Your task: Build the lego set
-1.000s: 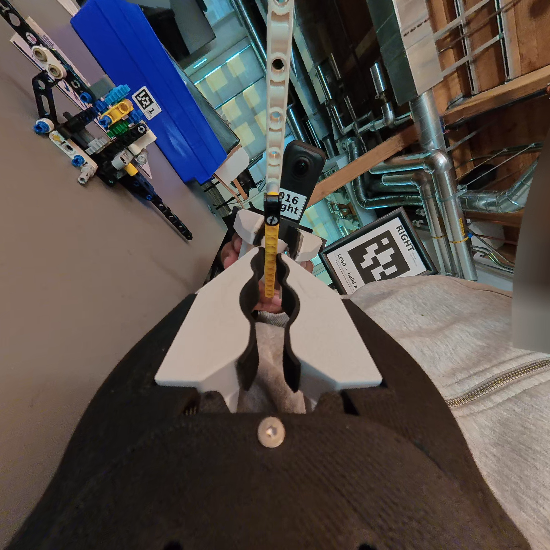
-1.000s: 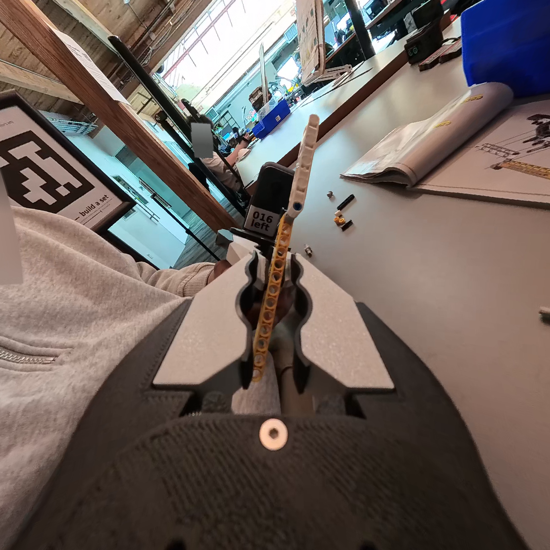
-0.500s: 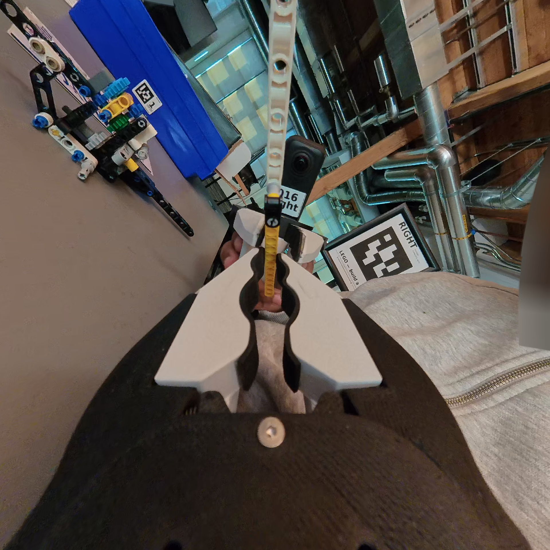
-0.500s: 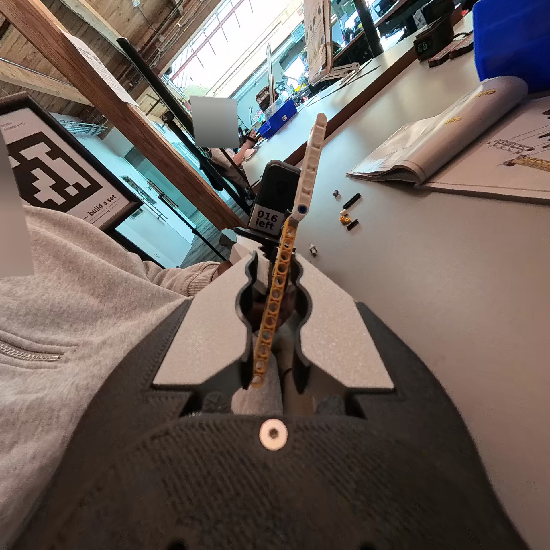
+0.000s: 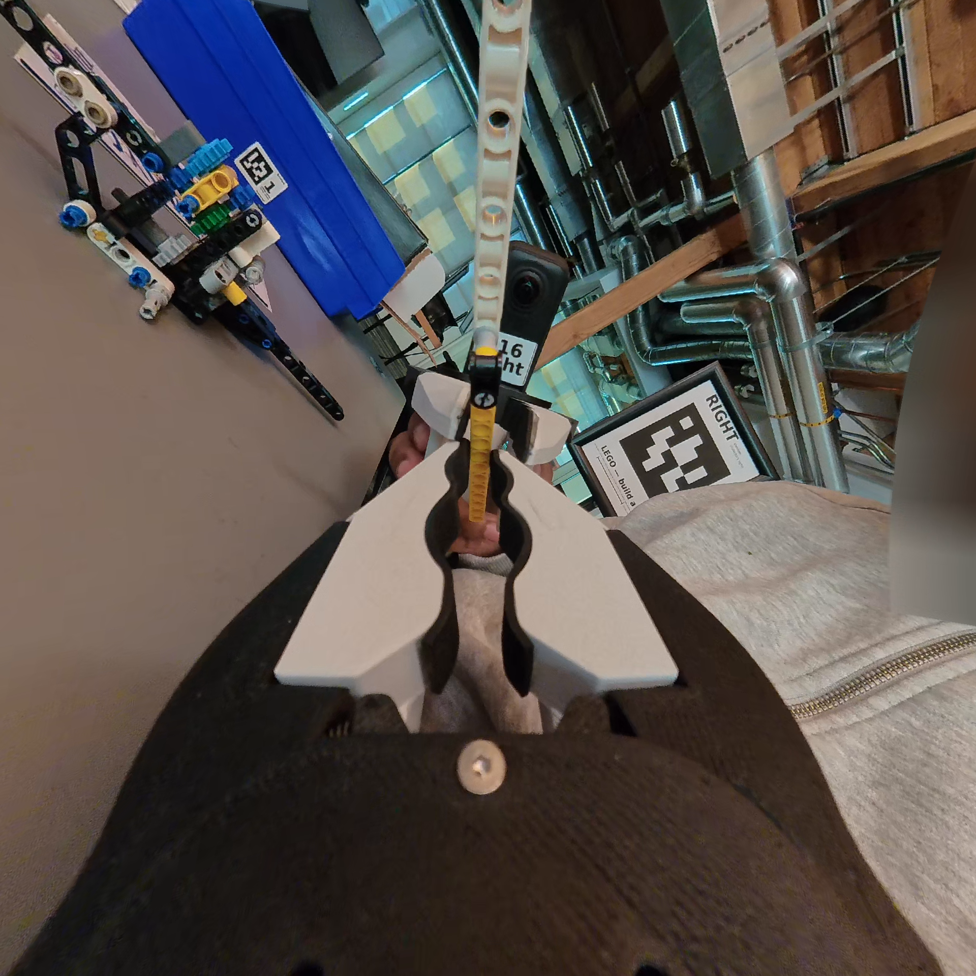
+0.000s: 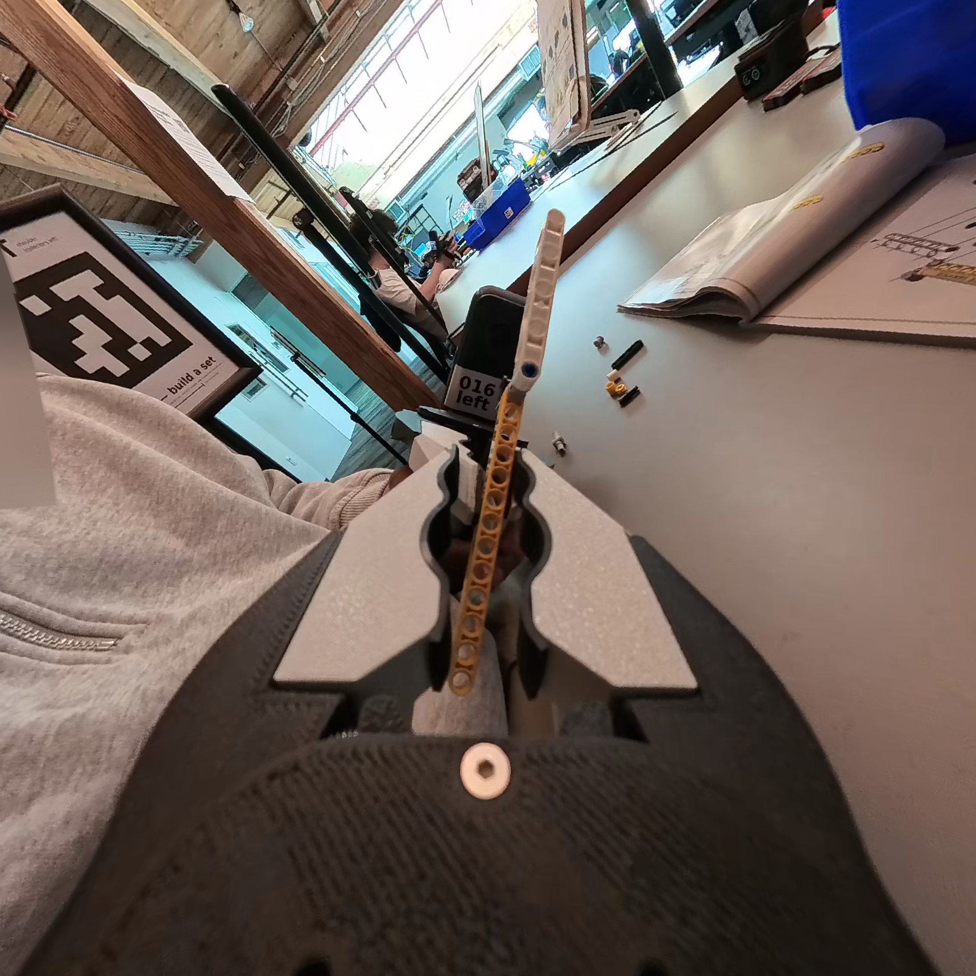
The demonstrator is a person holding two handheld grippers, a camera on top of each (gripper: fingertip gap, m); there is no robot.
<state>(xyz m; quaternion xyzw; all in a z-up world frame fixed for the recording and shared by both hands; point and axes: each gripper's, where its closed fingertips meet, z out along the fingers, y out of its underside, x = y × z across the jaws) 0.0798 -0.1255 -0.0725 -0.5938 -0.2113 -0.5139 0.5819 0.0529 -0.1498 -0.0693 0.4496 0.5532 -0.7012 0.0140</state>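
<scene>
Little has shifted since earlier: both views tilt slightly. Left gripper and right gripper each clamp the long yellow holed plastic beam, joined to a white holed beam.

A grey table carries everything. In the left wrist view, a partly built lego model of black beams, blue and green gears and yellow and white connectors stands at ten o'clock, with a blue bin just beyond it toward eleven o'clock. In the right wrist view, the same table holds an open instruction booklet at two o'clock, the corner of the blue bin at one o'clock, and a scatter of small loose pieces, black, yellow and grey, near the booklet's lower left corner.
</scene>
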